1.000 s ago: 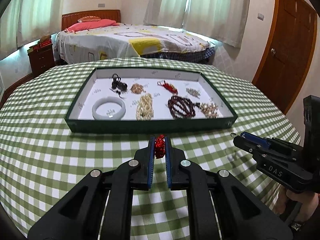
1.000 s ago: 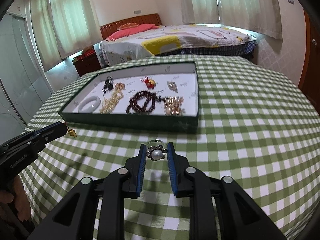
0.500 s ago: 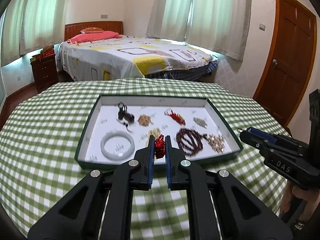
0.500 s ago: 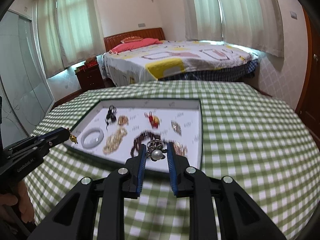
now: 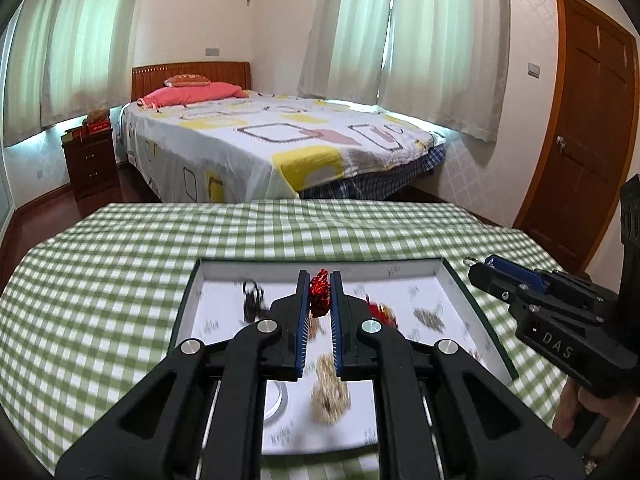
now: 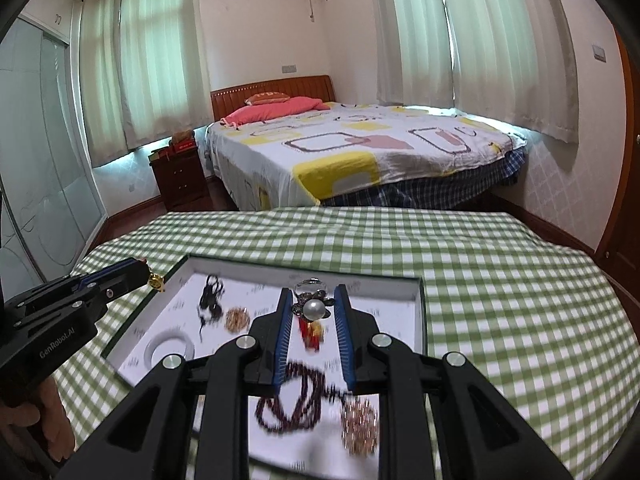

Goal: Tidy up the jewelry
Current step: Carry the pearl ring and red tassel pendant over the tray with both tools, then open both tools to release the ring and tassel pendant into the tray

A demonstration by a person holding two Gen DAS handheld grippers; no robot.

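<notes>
A green-and-white checked cloth (image 5: pixel 120 272) covered the desk. The shallow rectangular tray (image 6: pixel 419 312) had dark green walls and a white floor. The left black plastic claw (image 5: pixel 320 292), with blue pads, pinched a glossy red beaded ornament (image 5: pixel 319 295); the right black claw (image 6: pixel 314 304) held a silver ring with a white pearl (image 6: pixel 313 309). Dark maroon wooden beads (image 6: pixel 292 404) lay blurred.

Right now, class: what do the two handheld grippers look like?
Both are black plastic with blue ribbed jaws and silver pivot bolts. The left gripper bears white "GenRobot.AI" lettering on its side; the right gripper bears "DAS".
</notes>
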